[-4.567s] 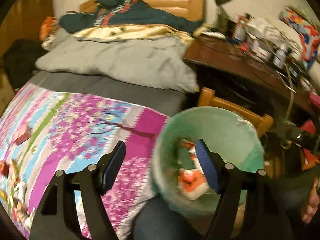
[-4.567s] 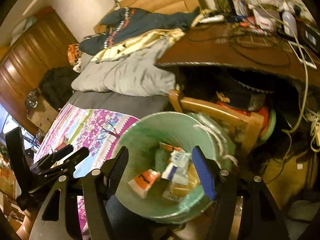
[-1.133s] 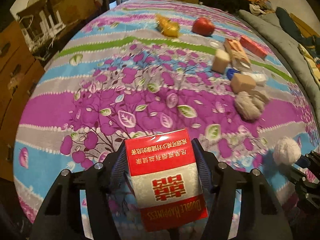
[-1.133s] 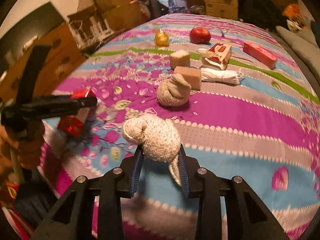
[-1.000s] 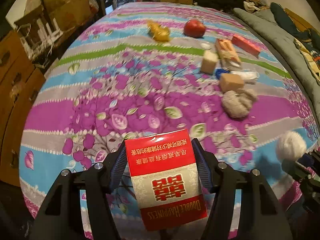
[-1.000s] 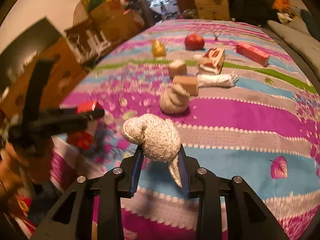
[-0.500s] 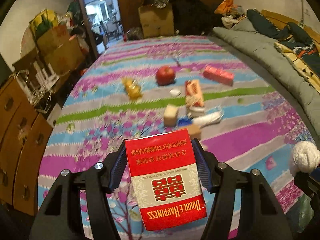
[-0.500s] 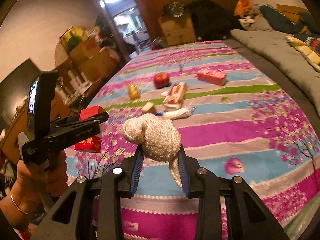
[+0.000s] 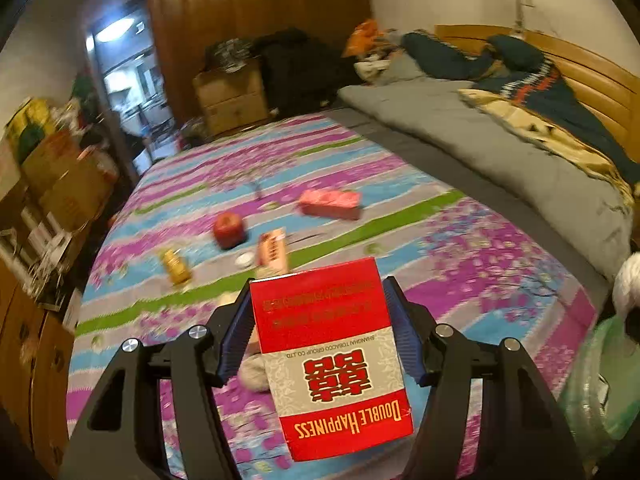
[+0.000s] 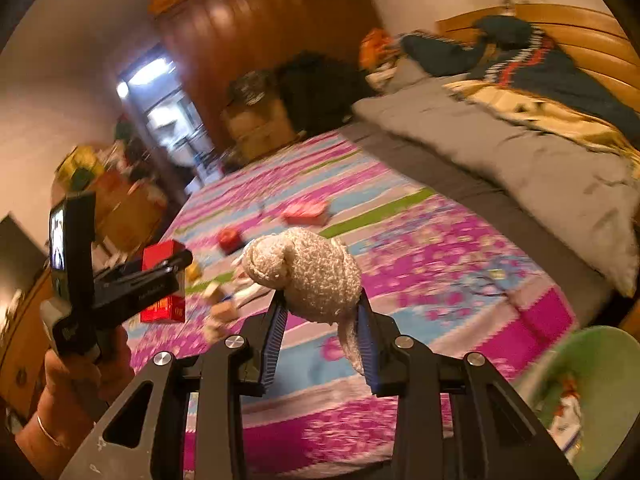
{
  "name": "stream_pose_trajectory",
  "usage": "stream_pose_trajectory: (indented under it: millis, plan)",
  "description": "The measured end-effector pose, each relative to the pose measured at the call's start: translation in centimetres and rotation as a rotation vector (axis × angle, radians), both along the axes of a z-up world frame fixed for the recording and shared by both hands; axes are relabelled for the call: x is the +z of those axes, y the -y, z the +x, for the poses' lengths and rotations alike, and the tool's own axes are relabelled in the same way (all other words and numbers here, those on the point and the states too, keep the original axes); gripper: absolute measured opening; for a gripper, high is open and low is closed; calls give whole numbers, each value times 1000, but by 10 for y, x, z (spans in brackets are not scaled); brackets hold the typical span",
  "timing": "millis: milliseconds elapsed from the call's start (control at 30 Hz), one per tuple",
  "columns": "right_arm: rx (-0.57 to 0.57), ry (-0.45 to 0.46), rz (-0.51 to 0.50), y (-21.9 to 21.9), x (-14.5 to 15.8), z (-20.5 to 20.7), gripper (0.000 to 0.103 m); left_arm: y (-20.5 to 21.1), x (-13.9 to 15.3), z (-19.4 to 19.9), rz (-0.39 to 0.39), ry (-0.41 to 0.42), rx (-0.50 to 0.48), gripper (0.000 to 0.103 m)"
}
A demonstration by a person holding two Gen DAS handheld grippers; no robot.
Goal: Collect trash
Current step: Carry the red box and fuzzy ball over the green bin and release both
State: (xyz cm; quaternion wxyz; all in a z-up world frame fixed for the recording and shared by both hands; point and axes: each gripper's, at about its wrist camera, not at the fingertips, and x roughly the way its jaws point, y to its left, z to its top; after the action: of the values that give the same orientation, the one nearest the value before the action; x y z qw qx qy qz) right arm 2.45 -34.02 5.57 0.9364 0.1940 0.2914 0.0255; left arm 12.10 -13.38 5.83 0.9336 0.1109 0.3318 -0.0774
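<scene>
Left wrist view: the left gripper (image 9: 320, 336) clamps a red cigarette pack (image 9: 330, 356) between its pads, above the near edge of the flowered bedspread (image 9: 460, 256). Ahead lie an apple (image 9: 229, 230) and a pink box (image 9: 330, 202), with bare cover between.

Right wrist view: the right gripper (image 10: 320, 334) pinches a rolled beige sock (image 10: 308, 274). The green bin (image 10: 592, 364) opens low to its right, past the bed's edge.

Glossy card cigarette pack (image 9: 332, 356); rough woolly sock ball (image 10: 308, 276); ribbed fingers (image 10: 273, 340).
</scene>
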Motion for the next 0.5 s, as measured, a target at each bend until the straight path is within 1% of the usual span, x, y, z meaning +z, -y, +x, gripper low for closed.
stream_pose_trajectory:
  millis: [233,500]
  plan:
    - [-189,17,10,77,6,-49,35,78,6,-16,19,22,-161,60]
    - [-359,-7,27,147,-3,-107,35,162,4,-42,48,25,-344,60]
